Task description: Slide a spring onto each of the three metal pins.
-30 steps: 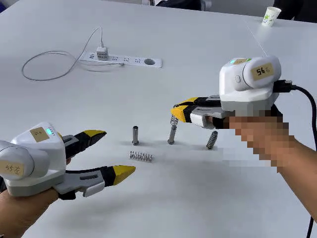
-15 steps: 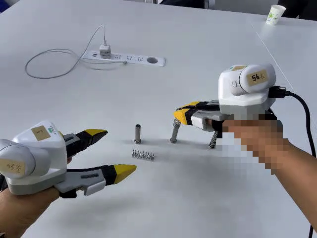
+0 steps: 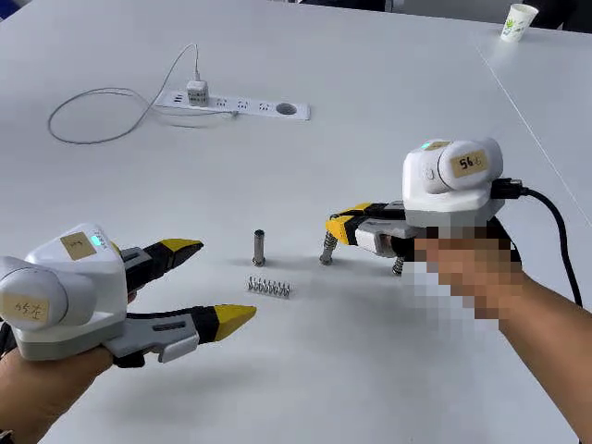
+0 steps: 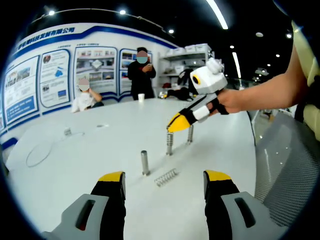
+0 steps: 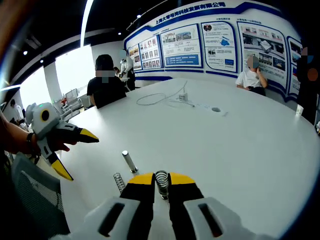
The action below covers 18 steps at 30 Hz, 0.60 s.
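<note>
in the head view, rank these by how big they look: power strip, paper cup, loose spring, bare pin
1. power strip, clearly the largest.
2. paper cup, though it stands farthest from the camera.
3. loose spring and bare pin: they look about alike, so not ranked.

Three short silver metal pins: a bare pin (image 3: pixel 259 248), a middle pin (image 4: pixel 170 147) and a third pin hidden inside its spring. Three coiled steel wire springs: loose spring (image 3: pixel 268 287), middle spring (image 5: pixel 161 179), far spring (image 3: pixel 398 265). Two yellow-tipped grippers: left gripper (image 3: pixel 227 279), right gripper (image 3: pixel 333 225). One white power strip (image 3: pixel 242 106). One white paper cup (image 3: pixel 518 20).
</note>
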Tool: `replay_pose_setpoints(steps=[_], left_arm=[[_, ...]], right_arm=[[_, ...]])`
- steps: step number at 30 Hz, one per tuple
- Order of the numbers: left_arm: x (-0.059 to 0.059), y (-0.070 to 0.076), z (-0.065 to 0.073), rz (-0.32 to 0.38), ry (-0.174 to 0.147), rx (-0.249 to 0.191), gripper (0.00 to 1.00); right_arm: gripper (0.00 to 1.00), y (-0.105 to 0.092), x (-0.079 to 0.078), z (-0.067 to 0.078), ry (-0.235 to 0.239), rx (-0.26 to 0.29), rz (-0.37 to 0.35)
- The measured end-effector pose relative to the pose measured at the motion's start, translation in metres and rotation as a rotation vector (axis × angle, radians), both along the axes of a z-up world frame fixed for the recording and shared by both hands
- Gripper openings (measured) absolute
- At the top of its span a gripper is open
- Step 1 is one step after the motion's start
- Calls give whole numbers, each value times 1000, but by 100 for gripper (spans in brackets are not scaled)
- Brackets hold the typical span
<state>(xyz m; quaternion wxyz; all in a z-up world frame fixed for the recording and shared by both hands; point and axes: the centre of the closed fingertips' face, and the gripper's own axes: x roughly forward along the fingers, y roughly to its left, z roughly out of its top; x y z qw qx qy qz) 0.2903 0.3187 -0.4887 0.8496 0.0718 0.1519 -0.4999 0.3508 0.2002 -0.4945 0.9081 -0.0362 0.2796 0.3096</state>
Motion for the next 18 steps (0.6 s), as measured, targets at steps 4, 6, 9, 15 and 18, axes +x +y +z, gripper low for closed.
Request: replay_pose_setpoints(steps=[4, 6, 9, 15, 18], left_arm=[[0, 0, 0, 0, 1, 1, 64], [0, 0, 0, -1, 0, 2, 64], [-1, 1, -1, -1, 0, 3, 64], [-1, 2, -2, 0, 3, 5, 64], [-1, 2, -2, 0, 4, 4, 63]], right_arm=[[11, 2, -1, -7, -1, -15, 5], [11, 2, -2, -11, 7, -20, 6], [11, 3, -3, -16, 10, -30, 9], [12, 4, -4, -22, 19, -47, 16], [12, 2, -4, -27, 23, -66, 22]])
